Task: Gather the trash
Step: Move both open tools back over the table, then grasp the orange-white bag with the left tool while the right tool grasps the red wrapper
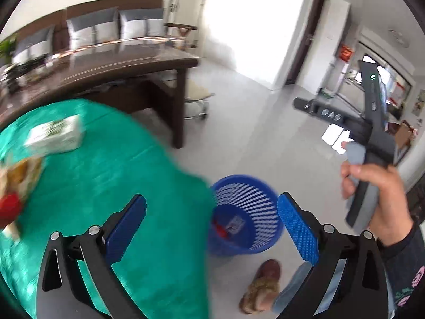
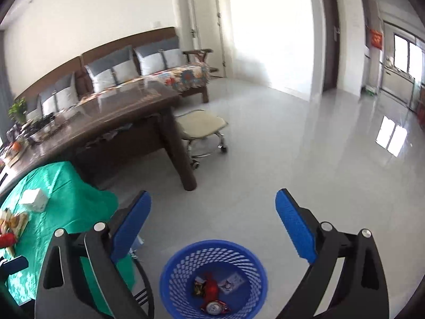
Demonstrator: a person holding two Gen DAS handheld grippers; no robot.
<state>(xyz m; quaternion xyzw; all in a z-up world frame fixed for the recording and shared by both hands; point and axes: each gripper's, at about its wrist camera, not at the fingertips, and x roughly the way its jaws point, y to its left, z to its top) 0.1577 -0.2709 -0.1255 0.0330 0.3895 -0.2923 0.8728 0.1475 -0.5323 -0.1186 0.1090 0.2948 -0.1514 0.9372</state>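
A blue mesh basket stands on the grey floor below my right gripper, which is open and holds nothing. In the basket lie a crushed can, a red wrapper and other small wrappers. My left gripper is open and empty too, above the edge of the green-clothed table, with the basket just past it. On the green cloth sit a white box, a blurred yellow packet and a red thing. A hand grips the other gripper's handle at the right.
A dark wooden table with clutter at its left end stands behind the green one. Beside its leg is a wheeled stool, and a sofa lines the wall. A person's shoe is on the floor near the basket.
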